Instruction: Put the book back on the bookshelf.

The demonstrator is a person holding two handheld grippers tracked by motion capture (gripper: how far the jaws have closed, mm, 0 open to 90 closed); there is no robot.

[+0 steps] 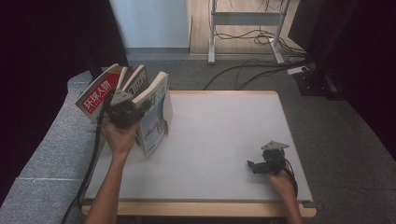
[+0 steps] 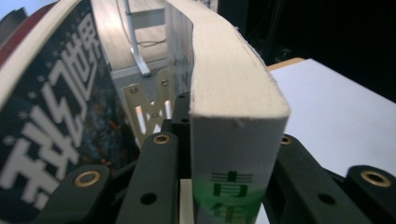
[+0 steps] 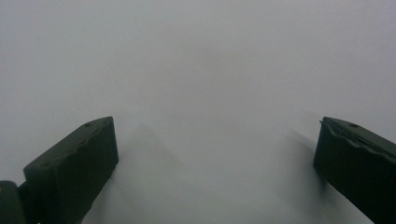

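My left gripper (image 1: 122,111) is raised over the table's left edge, shut on a thick pale book (image 1: 156,109) with a white spine and green characters. In the left gripper view that book (image 2: 233,116) fills the gap between the black jaws of the left gripper (image 2: 229,186). A dark-covered book (image 1: 140,81) and a red-covered book (image 1: 95,95) fan out to its left; whether the jaws also clamp them I cannot tell. The dark book (image 2: 51,121) leans by the left jaw. My right gripper (image 1: 264,163) rests open on the table near the front right, and in its own view the right gripper (image 3: 217,154) has nothing between its jaws.
The white table top (image 1: 224,135) has a wooden rim. A grey padded surface (image 1: 46,154) runs along its left side. Beyond the far edge are desk legs (image 1: 212,32) and floor cables (image 1: 261,70). A slotted metal plate (image 2: 149,109) shows between the books.
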